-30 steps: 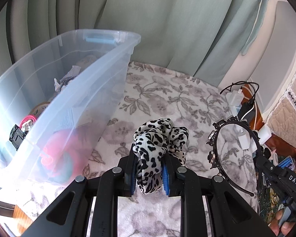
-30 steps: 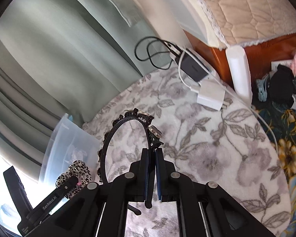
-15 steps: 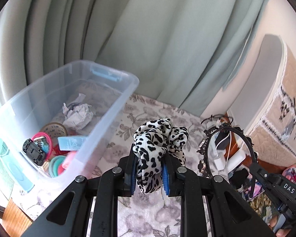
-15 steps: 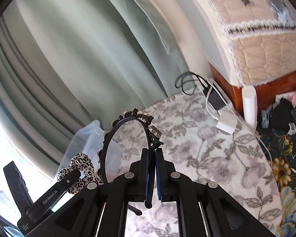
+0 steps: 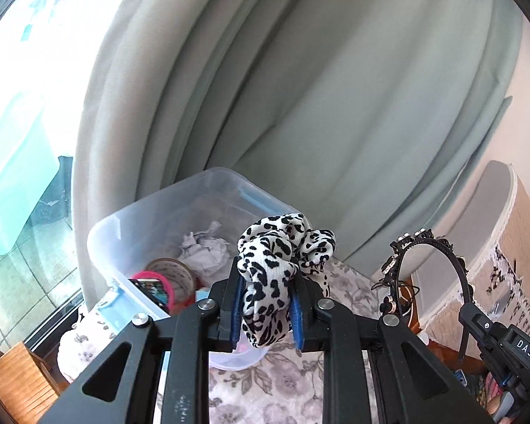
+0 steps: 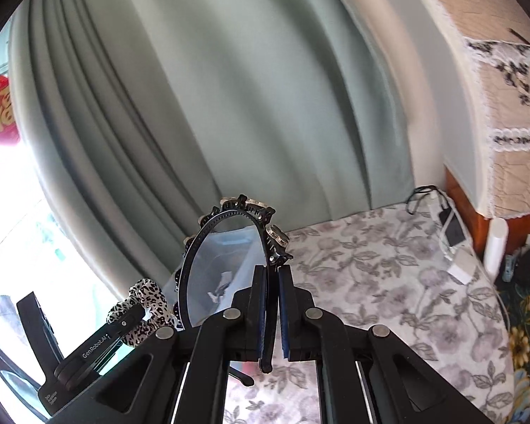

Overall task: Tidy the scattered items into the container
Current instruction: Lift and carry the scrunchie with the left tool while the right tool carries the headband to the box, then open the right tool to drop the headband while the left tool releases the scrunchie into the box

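My left gripper (image 5: 266,304) is shut on a black-and-white leopard-print scrunchie (image 5: 275,268) and holds it in the air, just right of the clear plastic container (image 5: 148,212). The container holds crumpled paper (image 5: 205,251), a tape roll (image 5: 175,270) and pink rings (image 5: 152,284). My right gripper (image 6: 272,304) is shut on a black jewelled headband (image 6: 229,233), held upright in the air; it also shows in the left wrist view (image 5: 431,265). The scrunchie (image 6: 143,304) and container (image 6: 226,258) show in the right wrist view, the container seen through the headband.
A floral cloth (image 6: 371,268) covers the surface. Chargers and cables (image 6: 452,236) lie at its far right edge, next to a white bottle (image 6: 496,243). Green curtains (image 5: 300,88) hang behind. A window (image 5: 17,141) is at the left, a quilted bed (image 6: 512,106) at the right.
Both grippers have risen and tilted upward, carrying the scrunchie and the headband; the container now sits lower and further off in both views. Grips are unchanged.
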